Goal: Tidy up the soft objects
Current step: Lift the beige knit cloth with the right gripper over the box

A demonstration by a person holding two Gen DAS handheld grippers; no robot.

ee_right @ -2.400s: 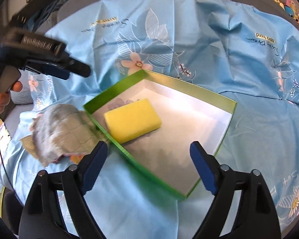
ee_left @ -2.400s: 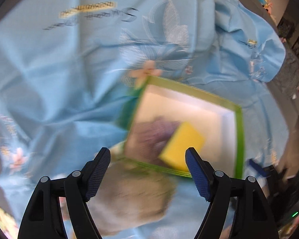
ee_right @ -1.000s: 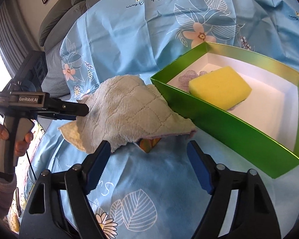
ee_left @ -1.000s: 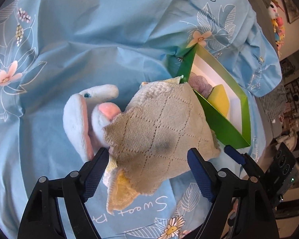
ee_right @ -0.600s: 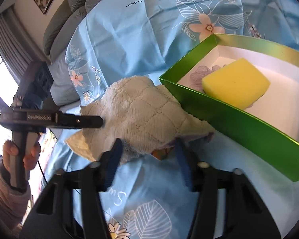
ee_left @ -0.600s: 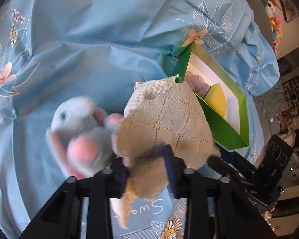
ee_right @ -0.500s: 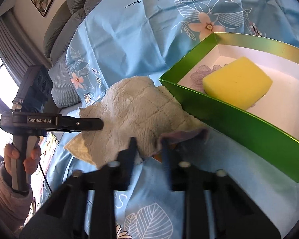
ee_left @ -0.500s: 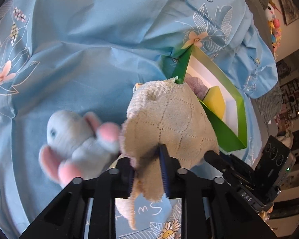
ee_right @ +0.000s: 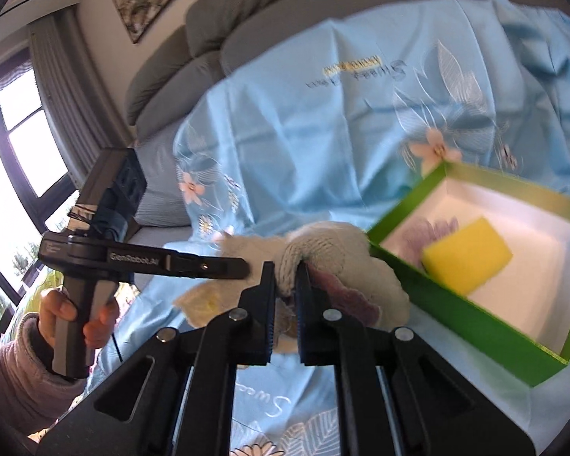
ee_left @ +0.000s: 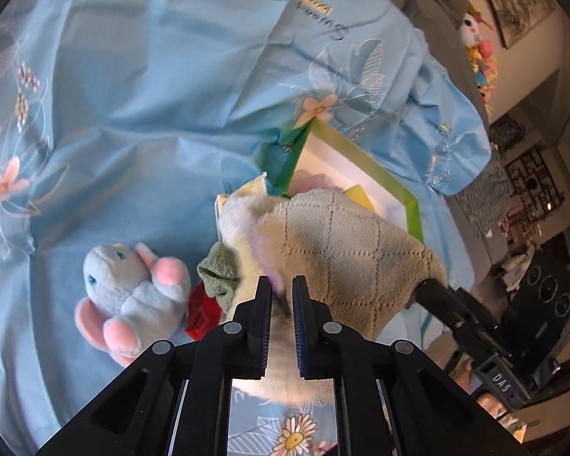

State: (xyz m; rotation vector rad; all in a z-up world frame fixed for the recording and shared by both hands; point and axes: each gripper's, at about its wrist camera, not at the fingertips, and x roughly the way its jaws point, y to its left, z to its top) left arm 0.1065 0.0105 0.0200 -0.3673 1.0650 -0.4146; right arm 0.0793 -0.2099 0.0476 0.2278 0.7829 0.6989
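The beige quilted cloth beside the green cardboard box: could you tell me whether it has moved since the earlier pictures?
Yes. The beige quilted cloth has been lifted off the blue sheet and now overlaps the green cardboard box rim.

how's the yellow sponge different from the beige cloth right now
The yellow sponge lies inside the green box; the beige cloth is outside it, bunched against the box's near wall. The sponge is a smooth, firm-edged block; the cloth is floppy, with a stitched diamond pattern. The sponge lies free, while the left tool and right tool are both shut on the cloth. Both are soft things.
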